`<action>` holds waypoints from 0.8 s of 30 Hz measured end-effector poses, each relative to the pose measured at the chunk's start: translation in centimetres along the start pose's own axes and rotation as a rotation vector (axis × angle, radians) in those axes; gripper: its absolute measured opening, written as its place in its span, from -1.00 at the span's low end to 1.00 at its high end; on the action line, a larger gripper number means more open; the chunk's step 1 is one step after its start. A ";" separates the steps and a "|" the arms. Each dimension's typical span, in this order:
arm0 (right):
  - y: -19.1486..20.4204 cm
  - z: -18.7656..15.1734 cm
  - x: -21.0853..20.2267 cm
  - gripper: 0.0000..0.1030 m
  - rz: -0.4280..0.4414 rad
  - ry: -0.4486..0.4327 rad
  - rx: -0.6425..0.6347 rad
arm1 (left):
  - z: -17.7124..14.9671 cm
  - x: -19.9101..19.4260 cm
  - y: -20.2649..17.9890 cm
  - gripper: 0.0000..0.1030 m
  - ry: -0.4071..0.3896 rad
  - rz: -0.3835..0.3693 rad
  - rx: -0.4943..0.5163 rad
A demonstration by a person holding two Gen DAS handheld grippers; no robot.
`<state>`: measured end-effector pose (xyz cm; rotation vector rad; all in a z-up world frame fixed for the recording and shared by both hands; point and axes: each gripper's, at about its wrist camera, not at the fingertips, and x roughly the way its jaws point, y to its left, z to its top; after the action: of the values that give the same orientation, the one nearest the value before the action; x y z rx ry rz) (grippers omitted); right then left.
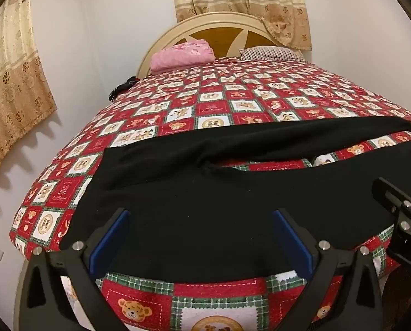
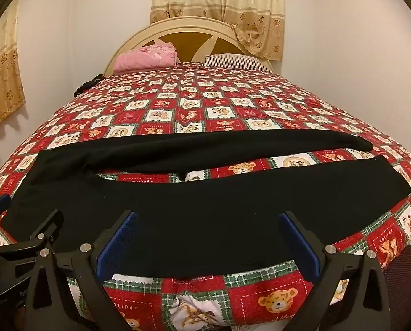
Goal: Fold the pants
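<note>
Both grippers at the near bed edge, left gripper (image 1: pixel 199 237) and right gripper (image 2: pixel 205 240), fingers spread wide, gripping nothing. Black pants (image 2: pixel 177 220) spread flat across the quilt (image 2: pixel 177 104), waist toward the left, two legs running to the right with a gap between. No fold made yet, by the look of it; whole folding still to do. Small writing on quilt squares: "HOLIDAY" readable; other words too small.
</note>
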<state>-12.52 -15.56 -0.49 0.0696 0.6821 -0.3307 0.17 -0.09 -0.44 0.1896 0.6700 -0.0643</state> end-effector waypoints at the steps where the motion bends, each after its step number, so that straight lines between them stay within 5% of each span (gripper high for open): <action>1: 0.0 0.0 -0.1 0.98 0.000 -0.001 0.001 | 0.0 0.0 0.0 1.00 0.003 0.000 0.002; 24: 0.5 -0.3 0.1 0.98 0.005 0.018 0.006 | -0.3 0.3 0.0 1.00 0.023 -0.002 0.001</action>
<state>-12.43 -15.03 -0.82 0.0797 0.6984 -0.3274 0.25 -0.03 -0.87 0.1904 0.6931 -0.0648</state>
